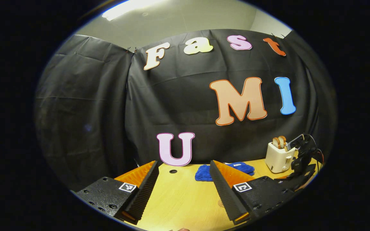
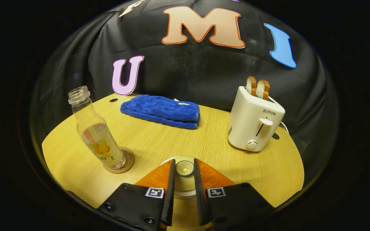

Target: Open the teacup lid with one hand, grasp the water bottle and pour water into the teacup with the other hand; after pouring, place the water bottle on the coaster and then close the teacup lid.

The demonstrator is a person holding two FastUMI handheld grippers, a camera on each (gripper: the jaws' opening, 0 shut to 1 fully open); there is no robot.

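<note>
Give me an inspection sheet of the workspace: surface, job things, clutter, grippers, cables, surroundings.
Surface: wooden table, with a round hole near the back.
Job's things: uncapped water bottle standing on the coaster; teacup lid knob between the right gripper's fingers.
Clutter: folded blue towel; white toaster holding two bread slices.
Grippers: left gripper open, holding nothing; right gripper shut on the lid knob.
Cables: white cord behind the toaster.
Surroundings: black cloth wall.

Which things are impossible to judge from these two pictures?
- Right gripper view: the teacup body, hidden under the lid knob and between the right gripper fingers.
- Right gripper view: water level in the bottle on the coaster; its label covers it.
- Left gripper view: the toaster, partly covered by a dark device.
</note>
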